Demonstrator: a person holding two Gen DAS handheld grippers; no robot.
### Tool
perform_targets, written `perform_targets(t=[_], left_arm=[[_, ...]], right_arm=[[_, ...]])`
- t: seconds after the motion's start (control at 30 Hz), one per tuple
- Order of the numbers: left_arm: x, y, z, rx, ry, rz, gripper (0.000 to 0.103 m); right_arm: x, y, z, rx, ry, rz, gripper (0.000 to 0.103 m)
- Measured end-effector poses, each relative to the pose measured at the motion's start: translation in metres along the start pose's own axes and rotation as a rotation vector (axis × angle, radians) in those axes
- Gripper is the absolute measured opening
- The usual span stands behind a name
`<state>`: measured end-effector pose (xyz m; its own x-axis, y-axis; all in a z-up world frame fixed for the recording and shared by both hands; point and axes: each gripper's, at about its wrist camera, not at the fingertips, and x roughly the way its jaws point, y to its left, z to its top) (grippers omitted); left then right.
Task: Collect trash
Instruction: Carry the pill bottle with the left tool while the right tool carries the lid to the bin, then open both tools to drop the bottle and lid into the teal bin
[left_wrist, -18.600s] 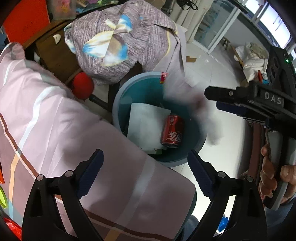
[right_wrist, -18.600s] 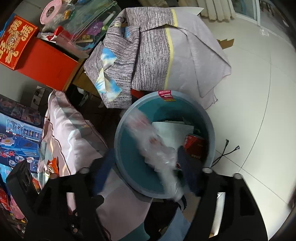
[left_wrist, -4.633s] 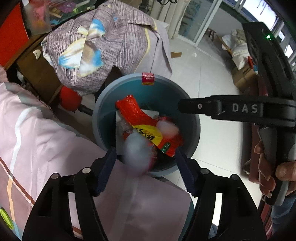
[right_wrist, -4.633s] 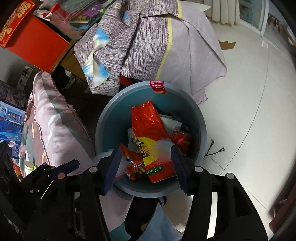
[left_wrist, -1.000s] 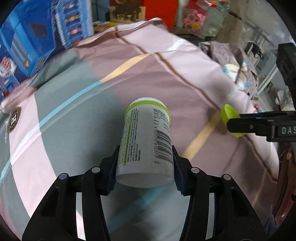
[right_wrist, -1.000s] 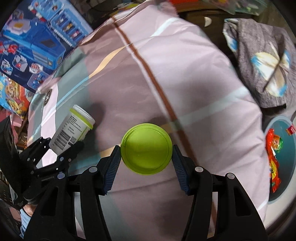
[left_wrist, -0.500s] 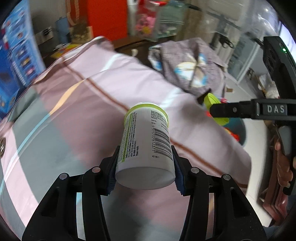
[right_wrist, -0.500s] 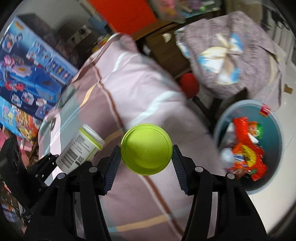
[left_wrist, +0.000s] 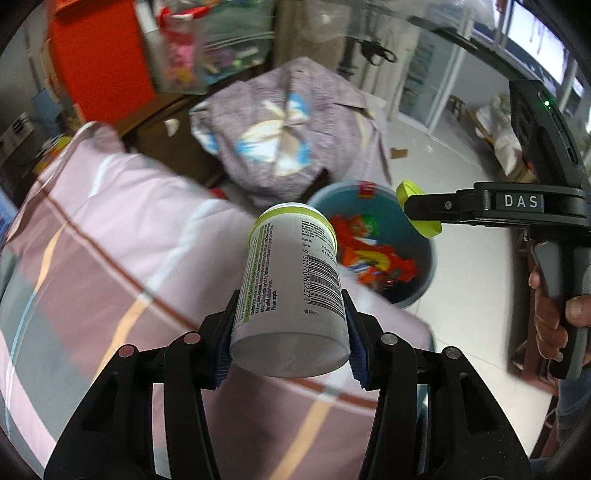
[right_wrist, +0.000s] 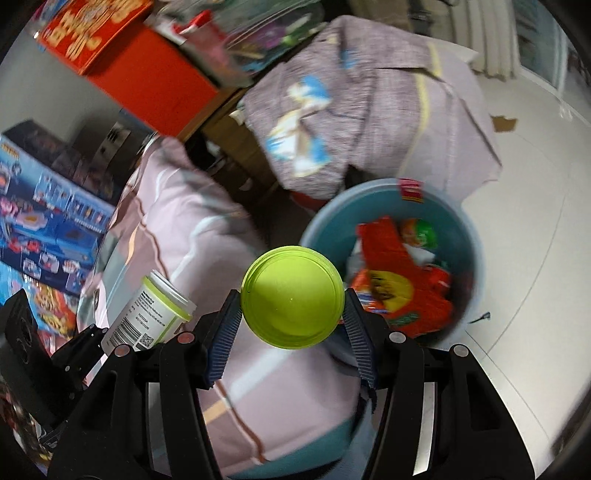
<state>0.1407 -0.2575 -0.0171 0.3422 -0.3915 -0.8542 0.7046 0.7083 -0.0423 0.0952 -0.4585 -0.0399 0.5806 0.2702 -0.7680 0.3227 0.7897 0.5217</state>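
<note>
My left gripper (left_wrist: 290, 345) is shut on a white jar with a green rim (left_wrist: 291, 284), held above the pink striped bedding (left_wrist: 110, 266). My right gripper (right_wrist: 291, 325) is shut on the jar's lime-green lid (right_wrist: 291, 297), held edge-on between the pads. The blue trash bin (right_wrist: 465, 229) stands on the floor beyond the bed, just past and right of the lid, holding an orange snack bag (right_wrist: 399, 280) and other wrappers. In the left wrist view the bin (left_wrist: 428, 254) lies behind the jar, with the right gripper and lid (left_wrist: 417, 214) over its rim. The jar also shows in the right wrist view (right_wrist: 147, 314).
A grey patterned cloth (right_wrist: 369, 110) drapes over furniture behind the bin. A red box (right_wrist: 147, 81) and clear plastic containers sit at the back. Blue toy boxes (right_wrist: 48, 229) stand left of the bed. White tiled floor (right_wrist: 535, 221) lies right of the bin.
Both grippers have swung from over the bed towards the bin, carrying the jar and the lid. The bin is now closer and larger in both views.
</note>
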Motion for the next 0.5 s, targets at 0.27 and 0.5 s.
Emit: perform_targets(t=[0.27, 0.5], left_arm=[[0.036, -0.048, 0.022, 0.068, 0.053, -0.036, 0.051], [0.075, -0.073, 0.035, 0.09, 0.115, -0.071, 0.051]], right_arm=[[-0.013, -0.058, 0.001, 0.092, -0.016, -0.014, 0.054], [-0.005, -0.091, 0.004, 0.149, 0.007, -0.023, 0.054]])
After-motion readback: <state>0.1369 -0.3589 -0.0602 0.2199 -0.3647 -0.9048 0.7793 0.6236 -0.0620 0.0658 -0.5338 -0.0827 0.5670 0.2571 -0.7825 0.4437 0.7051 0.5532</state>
